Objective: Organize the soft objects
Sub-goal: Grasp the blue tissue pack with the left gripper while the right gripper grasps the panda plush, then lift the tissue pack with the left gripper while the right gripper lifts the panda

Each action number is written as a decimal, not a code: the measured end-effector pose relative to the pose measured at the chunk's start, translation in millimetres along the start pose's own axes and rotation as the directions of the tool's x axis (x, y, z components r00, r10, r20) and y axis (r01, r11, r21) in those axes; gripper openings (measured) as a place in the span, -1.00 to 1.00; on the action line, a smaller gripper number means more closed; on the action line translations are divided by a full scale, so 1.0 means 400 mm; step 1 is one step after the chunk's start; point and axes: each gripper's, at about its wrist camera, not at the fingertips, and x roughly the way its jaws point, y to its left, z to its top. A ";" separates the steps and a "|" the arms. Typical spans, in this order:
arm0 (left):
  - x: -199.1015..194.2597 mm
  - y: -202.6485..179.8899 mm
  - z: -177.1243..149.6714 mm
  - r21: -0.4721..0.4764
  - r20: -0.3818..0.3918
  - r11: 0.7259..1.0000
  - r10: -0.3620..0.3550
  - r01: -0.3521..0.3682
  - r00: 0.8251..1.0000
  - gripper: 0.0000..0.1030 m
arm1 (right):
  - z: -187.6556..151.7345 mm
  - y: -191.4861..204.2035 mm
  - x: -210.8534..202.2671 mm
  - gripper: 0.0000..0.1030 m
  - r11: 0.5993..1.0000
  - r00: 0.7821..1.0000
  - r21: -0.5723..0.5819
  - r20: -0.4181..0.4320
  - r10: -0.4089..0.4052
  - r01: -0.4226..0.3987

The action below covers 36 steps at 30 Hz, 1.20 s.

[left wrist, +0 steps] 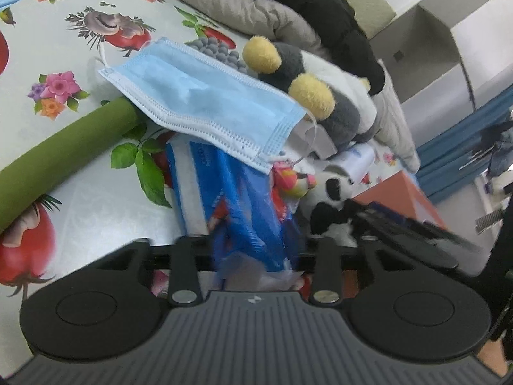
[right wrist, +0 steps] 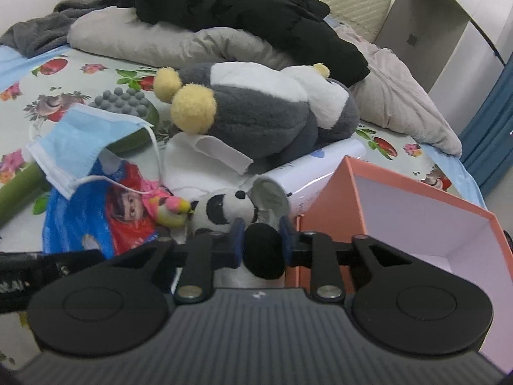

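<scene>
A bed spread with a fruit-print sheet [right wrist: 96, 96] serves as the sorting ground, with a heap of grey and black bedding [right wrist: 224, 25] banked up far ahead of both claws. Just to the right of the right gripper [right wrist: 261, 243] stands an open pink box [right wrist: 349, 192], its white interior showing and nothing visible in it, likely the bin meant for the soft toys and placed close so each carry is short. Ahead of that claw and above it in view lies a large grey-and-white plush [right wrist: 263, 112] with yellow pompom feet, resting on a white roll [right wrist: 320, 166]. To the left and ahead sits a blue plastic-wrapped pack [right wrist: 96, 221], with a blue face mask [right wrist: 80, 141] draped over it and over a green foam tube [right wrist: 19, 189].

Smallest is the panda toy [right wrist: 224, 208]: the right gripper's blue pads are pressed together on a black limb of it, a hold by the extremity that leaves the body free to drop into the box.

The left gripper [left wrist: 253, 250] straddles the blue pack [left wrist: 243, 199], which passes between its fingers; the fingertips are hidden, so whether it is pinching the pack cannot be told.
</scene>
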 end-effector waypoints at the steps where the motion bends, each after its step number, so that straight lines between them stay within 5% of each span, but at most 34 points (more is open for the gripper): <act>1: 0.002 0.000 -0.002 0.005 -0.002 1.000 -0.003 0.003 1.000 -0.59 | 0.000 -0.001 -0.004 -0.54 1.000 1.000 0.002 0.001 0.004 -0.004; 16: -0.163 -0.022 -0.070 0.073 0.006 0.997 -0.002 0.001 1.000 -0.75 | -0.052 -0.012 -0.178 -0.60 0.996 0.996 0.033 0.042 0.076 -0.077; 36: -0.386 0.047 -0.298 0.185 -0.103 0.982 0.059 -0.039 0.993 -0.74 | -0.274 0.017 -0.360 -0.60 0.961 0.969 0.148 -0.046 0.244 -0.235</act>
